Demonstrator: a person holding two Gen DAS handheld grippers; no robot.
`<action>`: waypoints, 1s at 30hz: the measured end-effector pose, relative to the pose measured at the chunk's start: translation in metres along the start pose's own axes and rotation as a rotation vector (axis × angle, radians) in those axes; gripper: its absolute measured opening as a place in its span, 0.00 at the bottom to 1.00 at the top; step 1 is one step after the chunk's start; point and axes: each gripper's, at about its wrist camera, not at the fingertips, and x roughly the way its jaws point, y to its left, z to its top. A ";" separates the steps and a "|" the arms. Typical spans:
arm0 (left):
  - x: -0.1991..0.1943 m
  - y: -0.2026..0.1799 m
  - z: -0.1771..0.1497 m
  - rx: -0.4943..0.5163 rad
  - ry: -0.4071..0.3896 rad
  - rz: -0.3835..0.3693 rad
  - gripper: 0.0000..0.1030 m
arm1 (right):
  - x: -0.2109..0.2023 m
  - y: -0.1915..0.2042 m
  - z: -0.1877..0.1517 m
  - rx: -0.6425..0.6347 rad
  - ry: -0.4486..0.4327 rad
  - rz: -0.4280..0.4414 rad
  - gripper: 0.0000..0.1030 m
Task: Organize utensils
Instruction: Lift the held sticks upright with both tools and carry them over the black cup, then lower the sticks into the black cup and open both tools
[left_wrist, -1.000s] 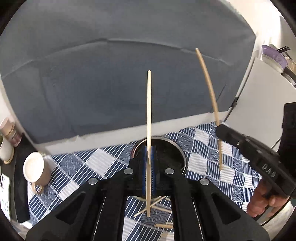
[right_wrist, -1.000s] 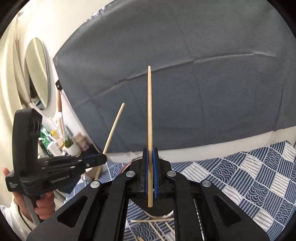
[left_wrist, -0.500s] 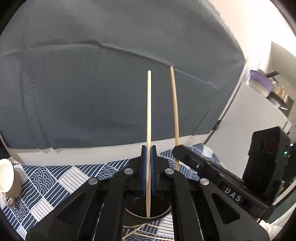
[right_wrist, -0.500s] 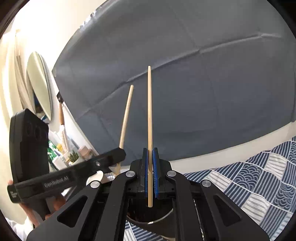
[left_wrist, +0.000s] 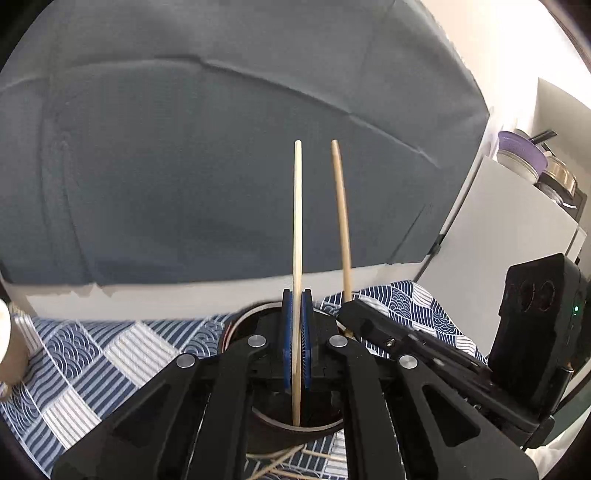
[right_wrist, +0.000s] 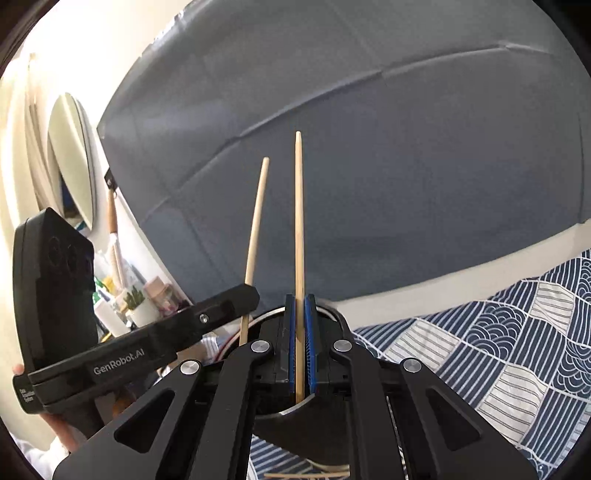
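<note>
Left wrist view: my left gripper (left_wrist: 295, 347) had its jaws clenched on a chopstick (left_wrist: 297, 229), upright, lower tip over the round dark holder (left_wrist: 236, 328) on the patterned cloth (left_wrist: 122, 347).
Same view, 1 o'clock: second chopstick (left_wrist: 341, 218), held by the right gripper (left_wrist: 351, 314).
Right wrist view: jaws clenched on that chopstick (right_wrist: 299, 229); the left one's stick at 11 o'clock.
Handling: I judged them light, stiff, smooth; best pinched low.

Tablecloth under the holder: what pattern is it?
The tablecloth is a navy-and-white patchwork of wave-scale and striped squares, clearest in the right wrist view.
</note>
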 end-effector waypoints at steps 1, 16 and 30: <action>0.000 0.001 -0.001 -0.013 0.003 -0.001 0.05 | -0.001 -0.001 -0.001 -0.001 -0.001 0.000 0.05; -0.040 -0.008 -0.011 0.032 0.018 0.010 0.06 | -0.017 0.012 -0.010 -0.103 0.045 -0.017 0.07; -0.089 -0.007 -0.025 0.080 0.076 0.107 0.46 | -0.068 0.033 -0.010 -0.195 0.050 -0.072 0.33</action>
